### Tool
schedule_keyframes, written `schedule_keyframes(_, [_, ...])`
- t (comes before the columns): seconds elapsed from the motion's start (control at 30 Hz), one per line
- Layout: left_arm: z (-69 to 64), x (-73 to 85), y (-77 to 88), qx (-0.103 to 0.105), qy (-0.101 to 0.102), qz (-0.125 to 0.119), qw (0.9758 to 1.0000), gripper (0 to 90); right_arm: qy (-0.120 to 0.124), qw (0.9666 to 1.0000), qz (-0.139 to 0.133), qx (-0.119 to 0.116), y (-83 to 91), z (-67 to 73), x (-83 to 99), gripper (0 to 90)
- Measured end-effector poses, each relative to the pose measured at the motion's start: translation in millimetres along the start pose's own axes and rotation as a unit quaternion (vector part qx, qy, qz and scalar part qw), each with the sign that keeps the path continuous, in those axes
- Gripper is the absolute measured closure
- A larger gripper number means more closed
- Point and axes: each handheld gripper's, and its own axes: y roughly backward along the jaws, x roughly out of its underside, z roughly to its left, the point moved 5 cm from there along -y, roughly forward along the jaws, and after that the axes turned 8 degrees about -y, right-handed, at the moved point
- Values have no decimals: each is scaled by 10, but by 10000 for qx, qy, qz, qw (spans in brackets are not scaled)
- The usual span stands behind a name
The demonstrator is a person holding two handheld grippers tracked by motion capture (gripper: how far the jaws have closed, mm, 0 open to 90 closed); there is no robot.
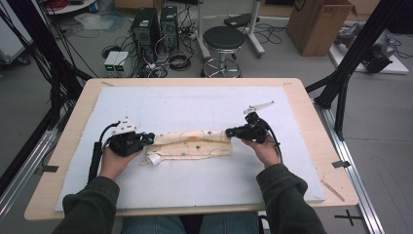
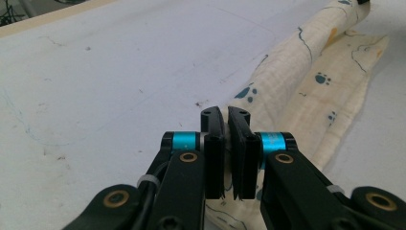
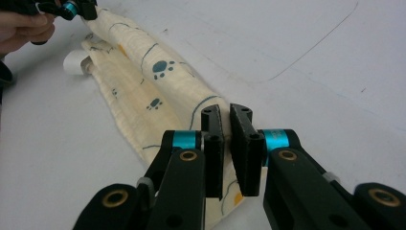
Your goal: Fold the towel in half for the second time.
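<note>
Forearms in dark sleeves reach in toward a rolled paw-print cloth point(image 1: 192, 143) whose long axis runs straight from the left claw point(image 1: 147, 138) to the right claw point(image 1: 231, 132). Each claw is pinched nearly shut on its own end of the roll, on the white-covered bench point(image 1: 195, 105). Both hands lie low, claws level, pointing inward at each other.

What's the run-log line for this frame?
left gripper: shut on cloth's left end | right gripper: shut on right end | paw-print cloth: partly rolled, flat on white mat | both hands level
</note>
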Motion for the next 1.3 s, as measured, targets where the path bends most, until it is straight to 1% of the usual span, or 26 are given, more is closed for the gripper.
schedule_keyframes(0.17, [-47, 24, 19, 37, -73, 20, 10000, 847, 17, 10000, 29, -9, -1, 12, 83, 839])
schedule_keyframes(0.2, [-57, 30, 24, 61, -86, 21, 9999, 847, 17, 10000, 69, -14, -2, 13, 102, 839])
schedule_keyframes(0.23, [-70, 38, 25, 53, -88, 28, 9999, 847, 37, 10000, 81, 14, -6, 19, 118, 838])
schedule_keyframes(0.33, [-96, 76, 34, 85, -181, 115, 9997, 847, 80, 9999, 84, -5, -4, 42, 151, 838])
schedule_keyframes(0.47, [-131, 97, 40, 128, -200, 125, 9996, 844, 125, 9999, 94, 5, 0, 67, 188, 837])
schedule_keyframes(0.53, [-134, 106, 48, 161, -262, 170, 9994, 843, 160, 9998, 76, 2, 3, 74, 205, 837])
schedule_keyframes(0.6, [-148, 112, 55, 180, -283, 170, 9993, 843, 151, 9999, 61, -14, 11, 86, 226, 836])
schedule_keyframes(0.77, [-170, 153, 66, 259, -283, 222, 9990, 843, 209, 9998, 39, 25, 12, 108, 282, 835])
schedule_keyframes(0.93, [-185, 151, 75, 311, -286, 230, 9988, 843, 277, 9995, 112, 92, -12, 126, 323, 833])
schedule_keyframes(1.0, [-195, 158, 71, 327, -295, 260, 9987, 841, 331, 9994, 93, 107, -12, 126, 324, 833])
schedule_keyframes(1.07, [-205, 166, 66, 364, -305, 304, 9984, 840, 296, 9995, 89, 108, -8, 128, 333, 831])
schedule_keyframes(1.1, [-209, 170, 67, 390, -330, 335, 9981, 839, 340, 9993, 78, 126, -10, 122, 338, 830])
schedule_keyframes(1.13, [-216, 172, 66, 409, -321, 349, 9980, 837, 302, 9994, 89, 130, -7, 129, 350, 828])
schedule_keyframes(1.17, [-219, 175, 64, 412, -338, 359, 9979, 835, 340, 9993, 76, 138, -9, 126, 357, 826])
schedule_keyframes(1.3, [-240, 194, 56, 418, -385, 501, 9971, 828, 365, 9991, 112, 187, -15, 132, 390, 815])
